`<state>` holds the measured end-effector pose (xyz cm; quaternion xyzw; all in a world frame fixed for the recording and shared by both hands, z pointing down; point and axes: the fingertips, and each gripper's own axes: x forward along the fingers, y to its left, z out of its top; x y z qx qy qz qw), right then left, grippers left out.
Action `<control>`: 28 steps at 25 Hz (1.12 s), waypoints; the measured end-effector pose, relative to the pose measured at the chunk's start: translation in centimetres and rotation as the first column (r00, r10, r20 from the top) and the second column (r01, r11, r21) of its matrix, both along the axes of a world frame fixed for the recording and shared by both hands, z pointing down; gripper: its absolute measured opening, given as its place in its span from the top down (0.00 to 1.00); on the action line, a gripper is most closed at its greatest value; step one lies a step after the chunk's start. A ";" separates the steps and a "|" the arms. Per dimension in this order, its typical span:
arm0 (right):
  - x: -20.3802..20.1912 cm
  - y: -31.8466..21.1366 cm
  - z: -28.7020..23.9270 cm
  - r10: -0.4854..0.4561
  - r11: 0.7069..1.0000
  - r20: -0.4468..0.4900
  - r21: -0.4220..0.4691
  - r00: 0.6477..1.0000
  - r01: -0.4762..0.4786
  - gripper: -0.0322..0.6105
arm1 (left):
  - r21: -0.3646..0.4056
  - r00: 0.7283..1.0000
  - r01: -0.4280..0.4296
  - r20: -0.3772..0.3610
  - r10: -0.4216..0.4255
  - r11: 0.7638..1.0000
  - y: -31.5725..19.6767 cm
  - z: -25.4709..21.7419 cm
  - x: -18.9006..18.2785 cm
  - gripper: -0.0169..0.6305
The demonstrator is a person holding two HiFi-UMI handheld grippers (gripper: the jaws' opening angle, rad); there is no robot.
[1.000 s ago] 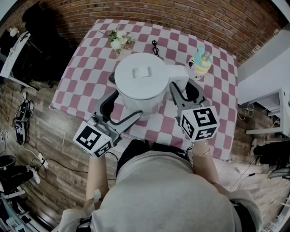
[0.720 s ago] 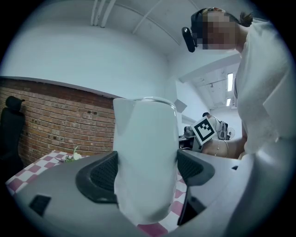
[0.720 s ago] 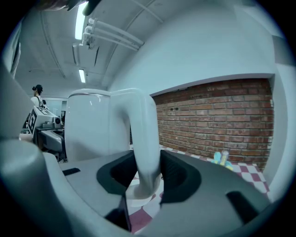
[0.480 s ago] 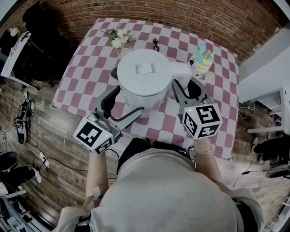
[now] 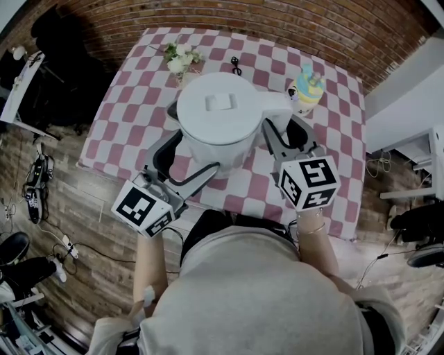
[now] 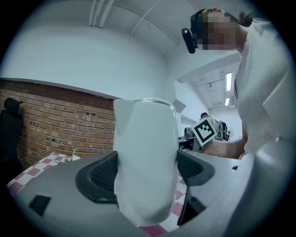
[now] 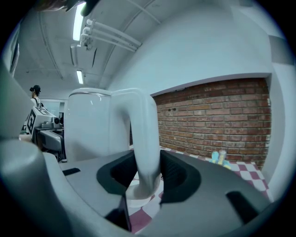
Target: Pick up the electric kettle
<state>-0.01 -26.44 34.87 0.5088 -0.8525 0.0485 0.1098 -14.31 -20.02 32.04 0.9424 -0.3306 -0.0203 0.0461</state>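
Note:
The white electric kettle [image 5: 220, 118] is held over the checked table [image 5: 125, 111], its flat lid facing up. My left gripper [image 5: 195, 151] comes in from the lower left and is shut on the kettle's body [image 6: 145, 162], with both black pads [image 6: 104, 173] pressed against its sides. My right gripper [image 5: 283, 132] is shut on the white handle [image 7: 144, 139] on the kettle's right side; the handle loop runs down between the jaws. The kettle's body [image 7: 90, 125] fills the left of the right gripper view. Its underside is hidden.
A small bunch of white flowers [image 5: 182, 59] and a black cord [image 5: 237, 68] lie at the table's far side. A colourful toy figure [image 5: 309, 90] stands at the far right. A brick wall [image 5: 277, 21] runs behind the table, and wooden floor with cables [image 5: 35, 180] lies left.

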 end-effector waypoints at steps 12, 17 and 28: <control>0.0 -0.1 0.5 0.009 1.000 -0.003 -0.010 1.000 -0.009 0.72 | -0.006 1.000 0.013 -0.011 -0.013 1.000 0.0 0.1 0.0 0.35; -0.2 -0.2 0.5 0.007 1.000 -0.009 -0.011 1.000 -0.007 0.72 | -0.014 1.000 0.015 -0.009 -0.015 1.000 -0.1 0.3 -0.1 0.35; -0.5 -0.1 0.9 -0.009 1.000 -0.012 -0.020 1.000 0.009 0.72 | -0.024 1.000 0.025 0.002 -0.025 0.999 0.0 0.6 -0.3 0.35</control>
